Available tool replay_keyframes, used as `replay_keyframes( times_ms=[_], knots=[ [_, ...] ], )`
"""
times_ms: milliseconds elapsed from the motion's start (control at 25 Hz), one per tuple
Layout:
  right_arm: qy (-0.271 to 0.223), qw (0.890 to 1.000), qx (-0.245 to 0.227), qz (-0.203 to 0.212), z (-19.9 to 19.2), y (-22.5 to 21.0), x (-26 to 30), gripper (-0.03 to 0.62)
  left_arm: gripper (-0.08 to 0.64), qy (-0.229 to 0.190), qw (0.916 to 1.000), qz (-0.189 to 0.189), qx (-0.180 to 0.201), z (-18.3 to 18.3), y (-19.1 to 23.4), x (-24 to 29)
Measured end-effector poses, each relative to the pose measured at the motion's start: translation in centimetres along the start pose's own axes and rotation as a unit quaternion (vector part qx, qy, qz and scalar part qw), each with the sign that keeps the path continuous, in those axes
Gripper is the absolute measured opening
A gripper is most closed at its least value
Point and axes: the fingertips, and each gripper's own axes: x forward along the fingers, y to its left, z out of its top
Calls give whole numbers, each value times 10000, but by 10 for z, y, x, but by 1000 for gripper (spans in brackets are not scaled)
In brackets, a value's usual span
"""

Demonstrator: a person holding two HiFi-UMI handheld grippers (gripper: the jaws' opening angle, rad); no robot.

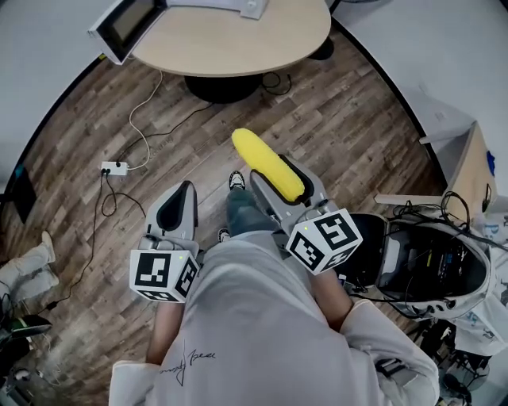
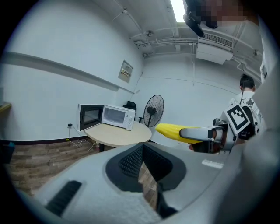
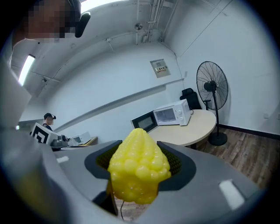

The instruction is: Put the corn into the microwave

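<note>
A yellow corn cob (image 1: 266, 161) lies lengthwise between the jaws of my right gripper (image 1: 279, 181), which is shut on it and held out over the wooden floor. The cob's knobbly tip (image 3: 139, 164) fills the middle of the right gripper view. My left gripper (image 1: 181, 198) is level beside it, shut, with nothing in it. A white microwave (image 1: 127, 24) stands on the round table (image 1: 238, 40) ahead, its door swung open. The same microwave (image 2: 107, 116) is seen across the room in the left gripper view, and small behind the corn as the microwave (image 3: 168, 114) in the right gripper view.
A standing fan (image 2: 153, 109) is just past the table. A power strip (image 1: 115, 167) and loose cables trail over the floor at left. A bench with equipment and wires (image 1: 432, 262) stands at right. Another person (image 3: 48, 118) is far off.
</note>
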Motion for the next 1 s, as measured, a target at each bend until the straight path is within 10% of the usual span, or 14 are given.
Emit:
replay_keyframes(
  times_ms=[1000],
  knots=[
    [161, 9993, 140, 302, 89, -132, 148, 261, -9, 22, 9990, 440, -79, 89, 62, 192]
  ],
)
